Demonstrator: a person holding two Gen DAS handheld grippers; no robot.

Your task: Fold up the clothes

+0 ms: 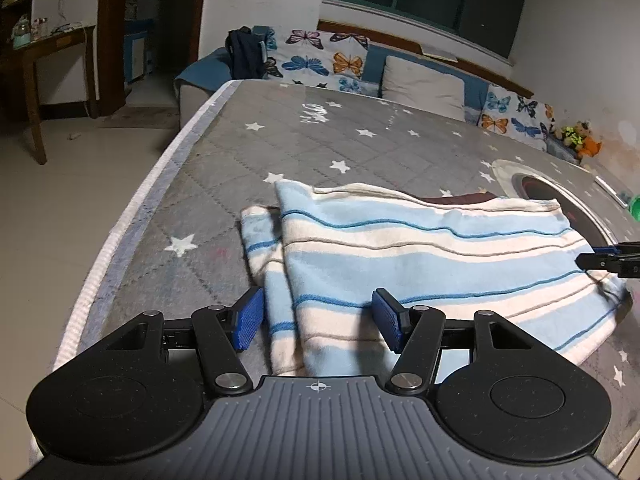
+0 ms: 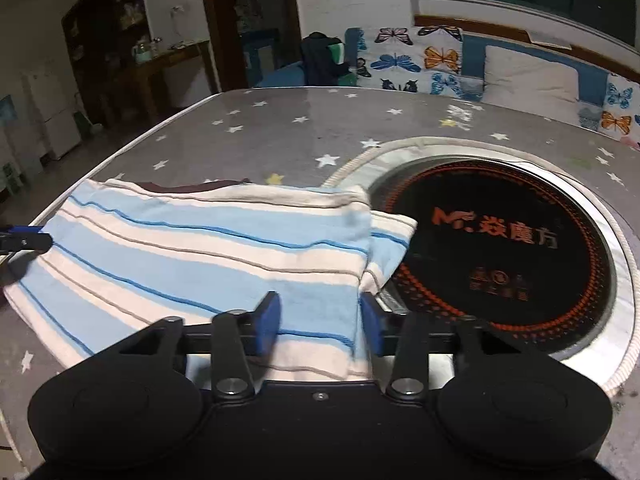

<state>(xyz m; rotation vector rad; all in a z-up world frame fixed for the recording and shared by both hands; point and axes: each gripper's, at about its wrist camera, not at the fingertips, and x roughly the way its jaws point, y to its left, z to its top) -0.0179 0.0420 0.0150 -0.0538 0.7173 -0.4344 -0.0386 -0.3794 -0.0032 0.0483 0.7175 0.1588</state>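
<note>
striped garment (image 1: pixel 420 256), pale blue and cream with thin dark blue lines, lies folded on the tabletop (image 1: pixel 280 148), which is covered by a grey quilted cloth printed with white stars. seen from the left wrist, the garment sits toward the near edge, between the left edge and the round cooktop (image 1: pixel 560 200) set into the top. a folded sleeve (image 1: pixel 260 248) sticks out at its left side, lying flat on the cloth. a strip of dark maroon fabric (image 1: pixel 456 199) shows at the garment's far edge. the left gripper (image 1: pixel 318 320) hangs at the garment's near left corner with its jaws spread wide; the blue pads (image 1: pixel 248 320) stand on either side of the fabric edge and clasp nothing. the right gripper (image 1: pixel 608 260) shows at the right edge of this view, at the garment's right side, too little of it visible to tell how it stands.

from the right wrist, the garment (image 2: pixel 192 256) lies left of the cooktop (image 2: pixel 500 248), and its right sleeve (image 2: pixel 390 248) overlaps the black glass disc, which bears orange lettering. the right gripper (image 2: pixel 320 324) is at the garment's near right corner, jaws apart, the blue pads (image 2: pixel 268 324) straddling the folded edge without pinching it. the left gripper's tip (image 2: pixel 24 240) shows at the garment's left side. a sofa (image 2: pixel 520 72) with butterfly cushions stands beyond the far edge.
</note>
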